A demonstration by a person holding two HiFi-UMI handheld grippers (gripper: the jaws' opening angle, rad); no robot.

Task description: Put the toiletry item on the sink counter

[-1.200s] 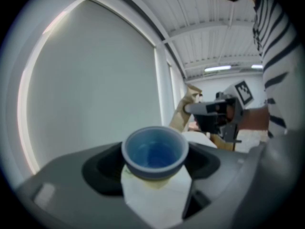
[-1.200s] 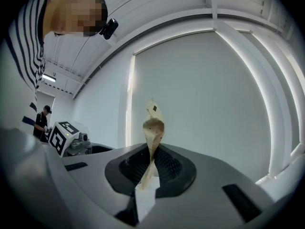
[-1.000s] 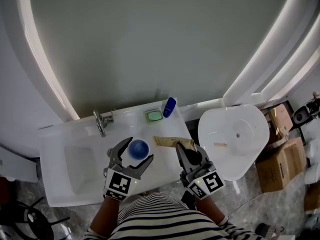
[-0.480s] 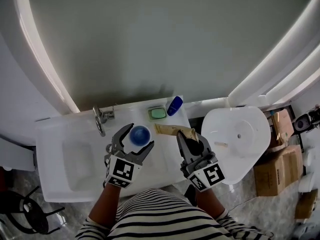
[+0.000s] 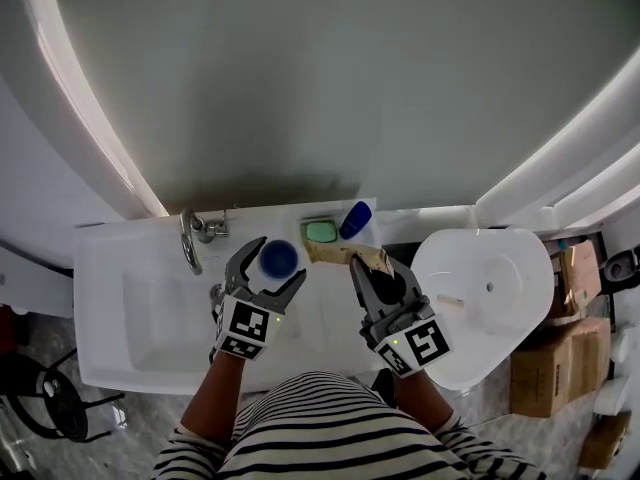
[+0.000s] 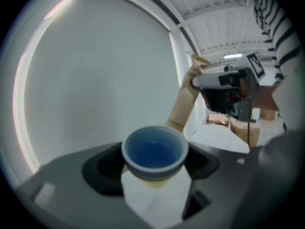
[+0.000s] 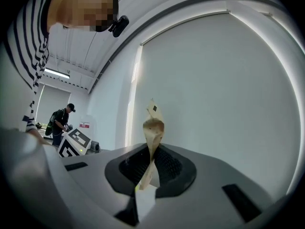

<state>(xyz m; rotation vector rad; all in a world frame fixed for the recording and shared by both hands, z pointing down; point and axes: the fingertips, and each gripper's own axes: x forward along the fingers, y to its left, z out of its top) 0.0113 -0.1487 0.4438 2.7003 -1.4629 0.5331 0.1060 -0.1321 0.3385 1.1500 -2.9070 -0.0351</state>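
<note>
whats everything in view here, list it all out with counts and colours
sink counter: one, white, below the wall, centre
basin: one, white, left part of the counter
faucet: one, chrome, behind the basin
soap: one, green, in a dish at the counter's back edge
bottle: one, blue, right of the soap
cup: one, blue, held between the left tool's jaws
paper packet: one, tan, pinched in the right tool
rounded fixture: one, white, right of the counter
cardboard boxes: at least two, brown, far right on the floor
left tool: one, grey, closed round the cup
right tool: one, grey, closed on the packet
shirt: one, black and white stripes, bottom edge
</note>
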